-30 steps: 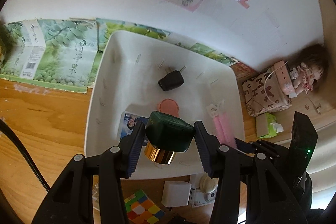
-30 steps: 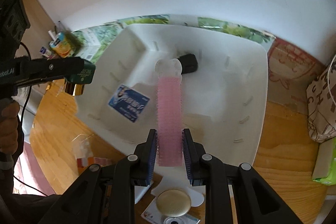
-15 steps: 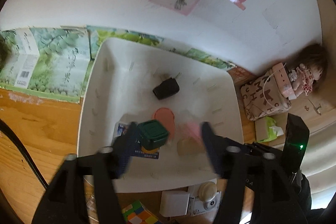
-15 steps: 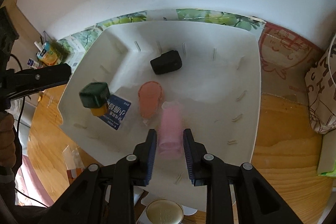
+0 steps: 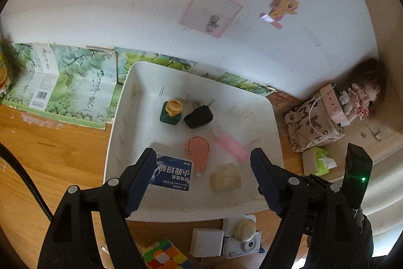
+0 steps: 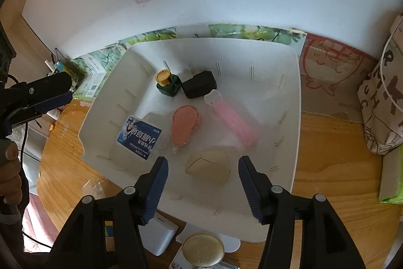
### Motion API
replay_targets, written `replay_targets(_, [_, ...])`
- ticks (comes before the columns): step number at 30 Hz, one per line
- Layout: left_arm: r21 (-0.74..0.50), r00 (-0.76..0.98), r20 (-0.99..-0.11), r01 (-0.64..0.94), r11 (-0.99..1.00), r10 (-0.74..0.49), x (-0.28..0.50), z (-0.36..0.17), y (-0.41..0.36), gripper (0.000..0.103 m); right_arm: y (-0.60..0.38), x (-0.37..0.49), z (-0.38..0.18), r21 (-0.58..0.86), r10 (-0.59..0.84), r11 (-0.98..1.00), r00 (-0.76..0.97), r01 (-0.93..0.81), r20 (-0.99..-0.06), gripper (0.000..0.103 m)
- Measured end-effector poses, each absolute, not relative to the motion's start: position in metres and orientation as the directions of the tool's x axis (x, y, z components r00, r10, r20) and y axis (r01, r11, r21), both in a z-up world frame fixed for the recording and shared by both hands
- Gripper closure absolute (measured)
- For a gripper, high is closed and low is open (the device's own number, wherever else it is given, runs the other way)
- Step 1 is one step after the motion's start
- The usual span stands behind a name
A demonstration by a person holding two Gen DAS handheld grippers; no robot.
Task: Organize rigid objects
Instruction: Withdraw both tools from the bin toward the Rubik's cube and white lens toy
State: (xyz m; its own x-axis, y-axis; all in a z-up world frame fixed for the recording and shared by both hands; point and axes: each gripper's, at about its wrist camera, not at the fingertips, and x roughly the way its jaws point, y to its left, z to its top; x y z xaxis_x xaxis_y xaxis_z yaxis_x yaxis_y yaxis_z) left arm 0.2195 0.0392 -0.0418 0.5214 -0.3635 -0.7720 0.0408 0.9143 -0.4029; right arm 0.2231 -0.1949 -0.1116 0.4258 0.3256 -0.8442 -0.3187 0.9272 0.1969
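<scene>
Above the white bin [image 5: 118, 117] on the desk [image 5: 50, 143], both tongs are seen opening with nothing between the jaws: the left tongs [image 5: 201, 180] and the right tongs [image 6: 201, 189]. A release step is judged just done; next, another loose piece such as the puzzle cube [image 5: 163, 253] should be sought. The pink roller [image 6: 234, 122] lies inside the bin, its long axis diagonal, clear cap toward the black charger [image 6: 199, 85]; the green bottle [image 6: 168, 83] rests beside that.
</scene>
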Motion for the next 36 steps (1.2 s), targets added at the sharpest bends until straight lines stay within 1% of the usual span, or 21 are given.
replay_targets(3, [-0.403, 0.544, -0.755, 0.055, 0.914, -0.366, 0.207, -0.03, 0.039, 0.023, -0.195, 0.213, -0.101, 0.195, 0.331, 0.926, 0.45, -0.322, -0.83, 0.037])
replay_targets(6, [-0.401, 0.567, -0.738, 0.068, 0.914, -0.366, 0.194, -0.021, 0.039, 0.021, -0.196, 0.202, -0.09, 0.193, 0.335, 0.926, 0.472, -0.323, -0.815, 0.035])
replay_targets(14, [-0.404, 0.623, -0.685, 0.107, 0.908, -0.378, 0.158, 0.005, 0.045, 0.02, -0.201, 0.169, -0.061, 0.183, 0.327, 0.935, 0.546, -0.303, -0.771, 0.03])
replay_targets(18, [-0.406, 0.642, -0.663, 0.123, 0.906, -0.384, 0.139, 0.014, 0.05, 0.017, -0.205, 0.151, -0.049, 0.176, 0.318, 0.941, 0.585, -0.288, -0.746, 0.03])
replay_targets(22, [-0.409, 0.652, -0.65, 0.133, 0.903, -0.39, 0.121, 0.018, 0.056, 0.017, -0.207, 0.131, -0.04, 0.168, 0.309, 0.946, 0.622, -0.276, -0.719, 0.03])
replay_targets(26, [-0.415, 0.655, -0.646, 0.13, 0.9, -0.393, 0.105, 0.018, 0.064, 0.017, -0.207, 0.112, -0.037, 0.167, 0.308, 0.948, 0.65, -0.271, -0.695, 0.03])
replay_targets(30, [-0.419, 0.64, -0.659, 0.124, 0.9, -0.395, 0.09, 0.012, 0.073, 0.012, -0.205, 0.091, -0.038, 0.165, 0.301, 0.951, 0.676, -0.26, -0.672, 0.03])
replay_targets(32, [-0.422, 0.629, -0.666, 0.125, 0.898, -0.401, 0.084, 0.009, 0.075, 0.012, -0.204, 0.079, -0.039, 0.165, 0.297, 0.953, 0.687, -0.253, -0.663, 0.029])
replay_targets(35, [-0.425, 0.605, -0.684, 0.123, 0.897, -0.407, 0.076, 0.002, 0.078, 0.012, -0.203, 0.061, -0.043, 0.159, 0.285, 0.958, 0.707, -0.24, -0.648, 0.022])
replay_targets(36, [-0.426, 0.596, -0.69, 0.124, 0.896, -0.41, 0.073, 0.0, 0.079, 0.011, -0.203, 0.056, -0.043, 0.155, 0.28, 0.959, 0.715, -0.236, -0.641, 0.022])
